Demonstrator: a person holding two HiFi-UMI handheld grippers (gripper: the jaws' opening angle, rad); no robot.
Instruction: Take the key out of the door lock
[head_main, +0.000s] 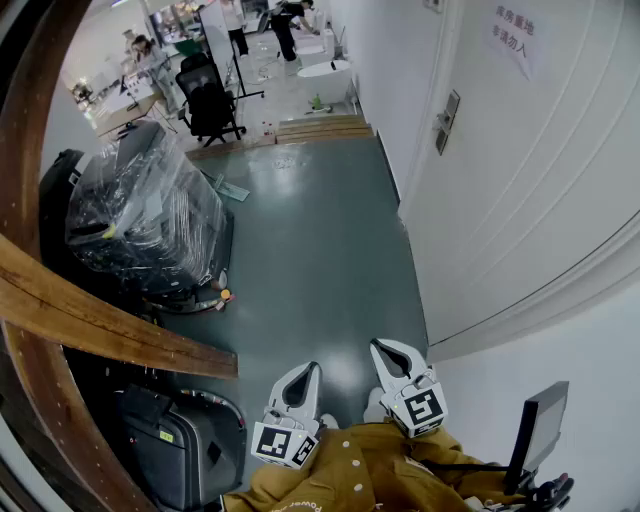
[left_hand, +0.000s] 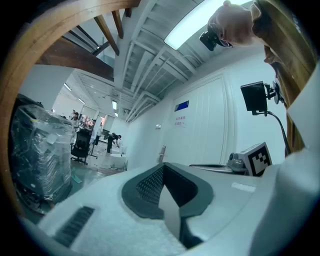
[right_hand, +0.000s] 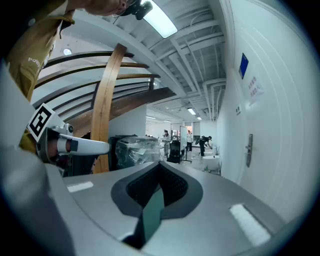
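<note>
One big white door with raised panels fills the right side. One dark green shiny floor runs down the long room beside it. One thick curved brown wooden beam crosses the left side. Behind the beam stands one big dark machine wrapped in clear plastic. Far down the room is one black office chair on wheels, and a few people stand beyond it. One black hard suitcase sits low on the left. One small black screen on a thin arm is low on the right. One white paper sign with red writing is stuck high on the door. One silver metal door handle sits on the door's far edge. The lock is there, but the key is too small to see in any view.

There are two claws, each with one cube of black and white squares. The person wears a mustard yellow jacket and holds both claws low, close to the body. The left gripper and the right gripper sit side by side, a little apart, and point ahead down the room. Both are well apart from the door handle. The left gripper's jaws are pressed together with nothing between them. The right gripper's jaws are also closed and empty.
</note>
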